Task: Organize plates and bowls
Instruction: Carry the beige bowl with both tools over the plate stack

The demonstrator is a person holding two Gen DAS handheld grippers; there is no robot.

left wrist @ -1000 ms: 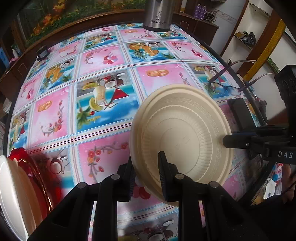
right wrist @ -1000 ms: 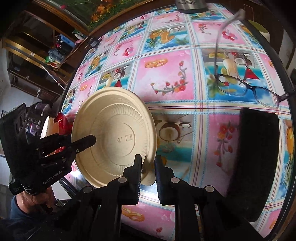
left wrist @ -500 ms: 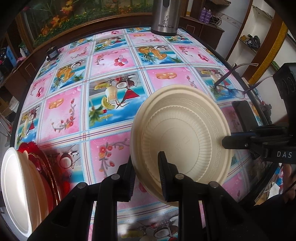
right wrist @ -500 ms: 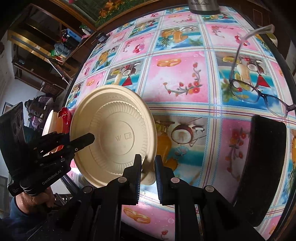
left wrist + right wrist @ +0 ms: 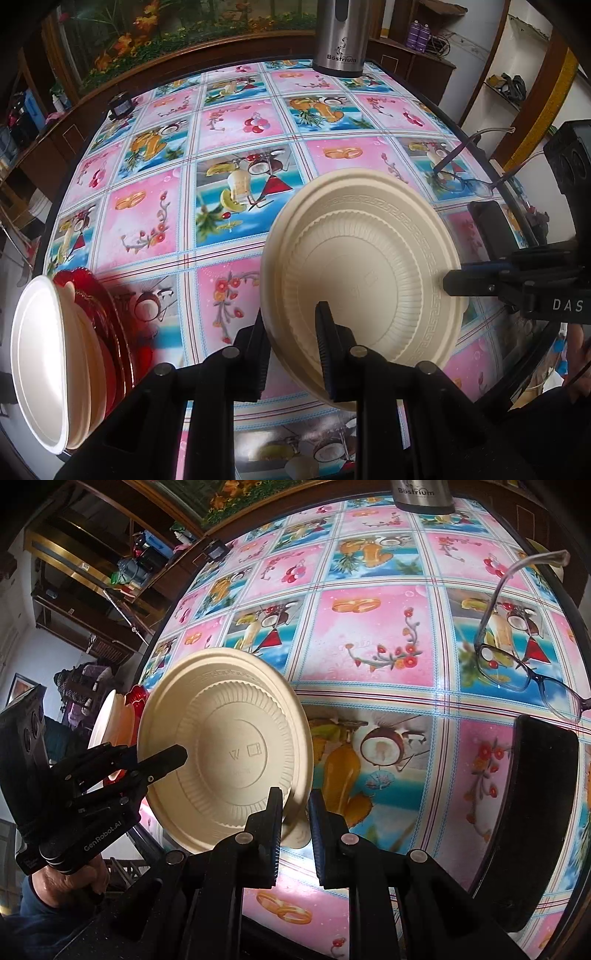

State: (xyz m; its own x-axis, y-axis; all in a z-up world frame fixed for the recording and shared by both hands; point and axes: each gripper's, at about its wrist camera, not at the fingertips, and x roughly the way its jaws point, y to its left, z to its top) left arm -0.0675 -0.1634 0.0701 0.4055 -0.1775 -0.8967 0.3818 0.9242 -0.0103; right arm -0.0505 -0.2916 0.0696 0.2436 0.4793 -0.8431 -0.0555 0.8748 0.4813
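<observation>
Two grippers share one cream plate point(image 5: 369, 266), which is held on edge above the table point(image 5: 155, 221): the left gripper point(image 5: 291, 343) has its jaws closed to a narrow gap across the plate's near rim, and the right gripper point(image 5: 293, 830) looks clamped on the opposite rim, though in its own view the rim sits against the left pad and contact with the other pad cannot be confirmed. The plate's rim appears doubled, so it may be two nested plates; that cannot be told for sure. The likely risk is a slip: the rim is thin and smooth, and if either hand pulls or twists against the other, the plate could pop free, flex or drop onto the table. At the left edge stands a stack of about two pale plates point(image 5: 40, 354) leaning on one red dish point(image 5: 107, 314); swinging the held plate there too fast could knock them. Also counted: one pair of glasses point(image 5: 517, 664), one steel flask point(image 5: 341, 37), one black case point(image 5: 539, 805).
</observation>
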